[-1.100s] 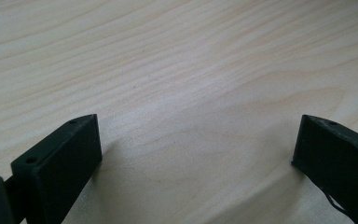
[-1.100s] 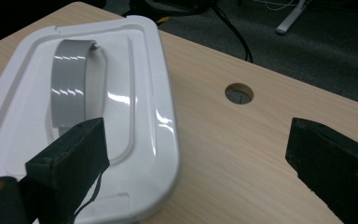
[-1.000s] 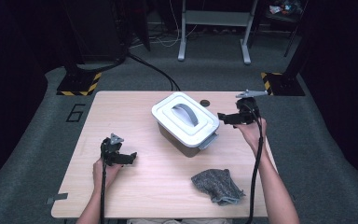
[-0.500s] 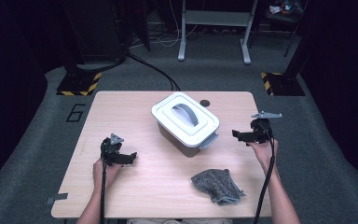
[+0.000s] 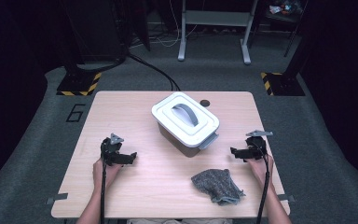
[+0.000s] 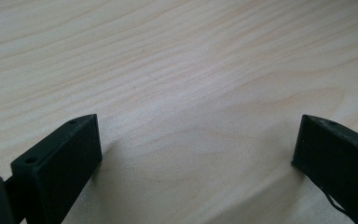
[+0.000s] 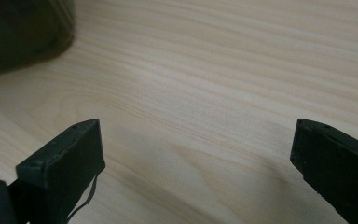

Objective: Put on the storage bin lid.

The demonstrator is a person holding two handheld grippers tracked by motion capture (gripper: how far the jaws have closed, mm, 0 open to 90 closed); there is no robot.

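White lidded box (image 5: 185, 123) between both grippers, left gripper (image 5: 131, 157) agape, right gripper (image 5: 233, 152) agape

Worktop (image 5: 135, 196) front-left: bare wood, open passage | centre: lidded container (image 5: 185, 123) blocked the way | front-right: crumpled grey cloth (image 5: 216, 185) lay near the edge | between both: free lane.

**Right gripper pulls back from the box**

The right gripper (image 5: 235, 152) now sits low near the table's (image 5: 121, 107) right edge, level with the left gripper. A second ago it was up beside the far right side of the lidded box (image 5: 185, 120); half a second ago it was midway. Its jaws stand wide apart over bare wood, well clear of the box and above the grey cloth (image 5: 216, 185).
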